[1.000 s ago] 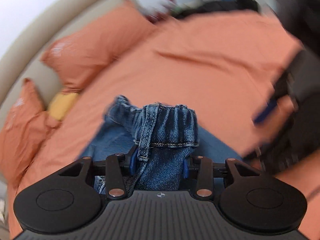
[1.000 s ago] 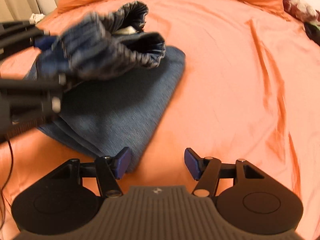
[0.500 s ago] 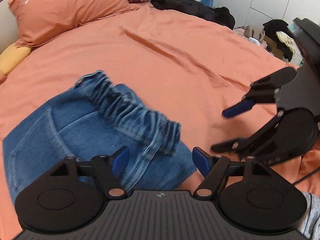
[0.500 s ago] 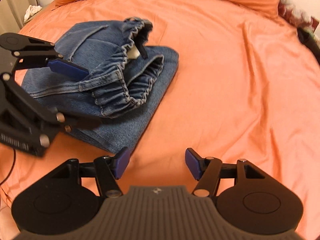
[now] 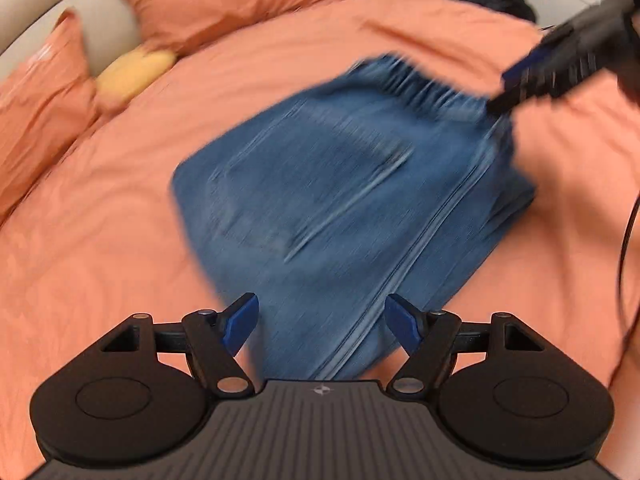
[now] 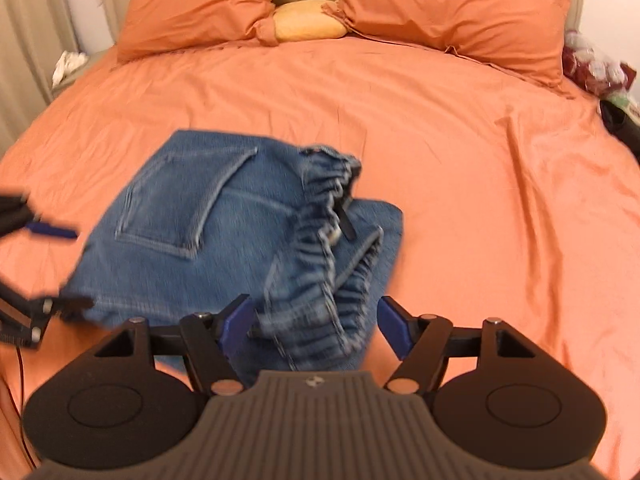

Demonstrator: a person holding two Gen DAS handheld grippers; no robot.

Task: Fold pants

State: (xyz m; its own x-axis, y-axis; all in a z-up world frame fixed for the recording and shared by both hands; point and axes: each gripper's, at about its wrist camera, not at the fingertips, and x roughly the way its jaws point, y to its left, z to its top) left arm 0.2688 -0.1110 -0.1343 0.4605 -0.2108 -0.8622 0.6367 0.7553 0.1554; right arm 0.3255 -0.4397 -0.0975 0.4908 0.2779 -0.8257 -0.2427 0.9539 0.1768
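The pants are blue denim and lie folded on the orange bed sheet, in a pile of several layers. The back pocket faces up on the top layer.

The left gripper points down at the bed. Its two blue fingertips stand wide apart, and nothing is pressed between them. The near edge of the pants, with a long seam, lies below the gap and runs away from the gripper toward the upper right. This view is blurred, so the fine details of the cloth are hard to tell.

The right gripper also points down, and its jaws are opening. The gathered elastic waistband of the pants shows in the gap between the blue fingertips, nearer to the left one. Whether that pad touches the cloth I cannot tell, because the denim there is blurred; the other pad is clearly free of it. The rest of the pants spreads forward and to the left of this gripper.

In the right wrist view the left gripper appears at the far left edge, beside the pants. In the left wrist view the right gripper comes in from the upper right, over the waistband side of the pile.

Beyond the pants, two orange pillows lean at the head of the bed, with a yellow cushion between them.
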